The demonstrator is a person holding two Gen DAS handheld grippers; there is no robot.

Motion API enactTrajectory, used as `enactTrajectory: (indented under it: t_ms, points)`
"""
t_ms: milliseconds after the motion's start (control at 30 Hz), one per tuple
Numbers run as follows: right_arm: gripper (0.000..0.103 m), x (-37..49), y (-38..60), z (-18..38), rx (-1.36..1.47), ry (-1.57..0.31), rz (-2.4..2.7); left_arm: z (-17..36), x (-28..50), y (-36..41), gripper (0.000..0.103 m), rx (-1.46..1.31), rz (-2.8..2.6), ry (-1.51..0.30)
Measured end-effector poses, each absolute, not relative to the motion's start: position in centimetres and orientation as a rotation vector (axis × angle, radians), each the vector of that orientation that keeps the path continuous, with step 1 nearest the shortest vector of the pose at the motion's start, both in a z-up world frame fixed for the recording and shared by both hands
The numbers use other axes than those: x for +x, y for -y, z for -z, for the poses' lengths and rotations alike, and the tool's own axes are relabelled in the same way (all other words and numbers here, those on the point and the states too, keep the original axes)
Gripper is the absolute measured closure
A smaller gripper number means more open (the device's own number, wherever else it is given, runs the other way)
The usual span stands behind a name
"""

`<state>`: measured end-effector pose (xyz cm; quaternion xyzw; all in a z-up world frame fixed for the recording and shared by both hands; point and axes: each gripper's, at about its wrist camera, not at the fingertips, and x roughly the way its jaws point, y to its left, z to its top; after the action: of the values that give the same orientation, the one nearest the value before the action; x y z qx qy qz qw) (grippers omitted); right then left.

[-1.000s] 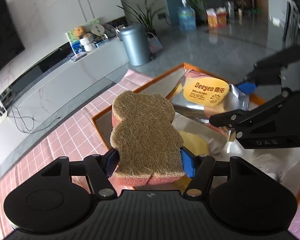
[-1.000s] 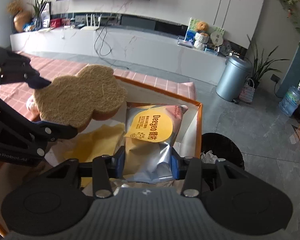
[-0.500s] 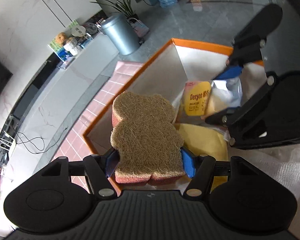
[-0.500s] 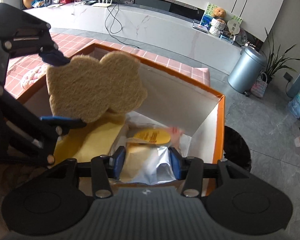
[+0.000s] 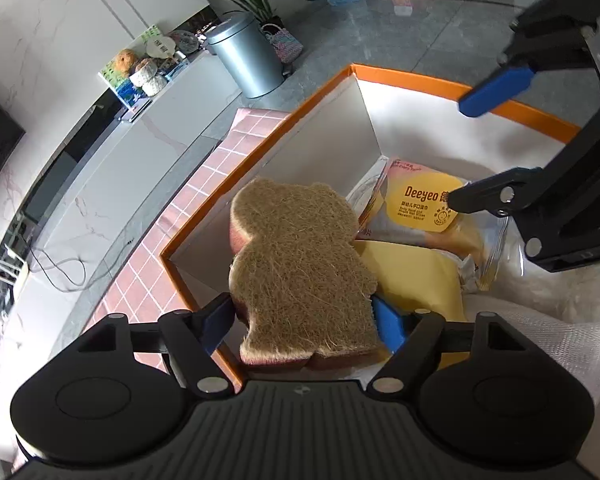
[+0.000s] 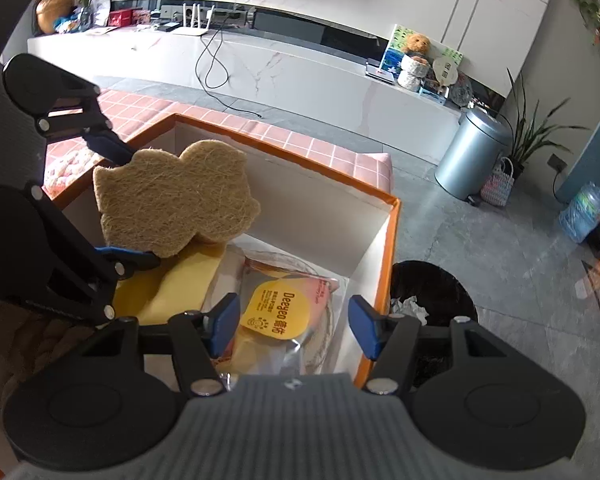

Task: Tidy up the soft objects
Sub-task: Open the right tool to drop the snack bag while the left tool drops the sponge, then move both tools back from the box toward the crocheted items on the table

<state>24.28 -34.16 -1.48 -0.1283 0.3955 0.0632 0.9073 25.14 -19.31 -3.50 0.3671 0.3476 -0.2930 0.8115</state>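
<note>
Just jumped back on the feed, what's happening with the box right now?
Both grippers are over the orange-rimmed box, and both sets of jaws are opening. The left gripper has the bear-shaped sponge between its jaws. The right gripper has let go of the Deeyeo wipes pack, which lies in the box beside a yellow cloth.

We note table (image 6: pixel 148 108) under pink checked cloth (image 5: pixel 204 184). Directly on cloth we see orange-rimmed box (image 6: pixel 308 168), white walls inside, set at table's corner end. Just left of box in right wrist view, we see pale pink knitted item (image 6: pixel 66 166) lying on cloth, partly hidden. Beyond table edge, grey tiled floor (image 6: pixel 480 240) carries metal bin (image 6: pixel 474 152).
</note>
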Motion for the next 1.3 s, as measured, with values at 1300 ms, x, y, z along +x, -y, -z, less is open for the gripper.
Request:
enactTrajectory:
  t_ms: [1300]
  points:
    - [0.027,18.1,30.6,-2.5,-0.245,-0.732,-0.109,-3.2,18.7,13.3,0.013,0.489,0.634,-0.661]
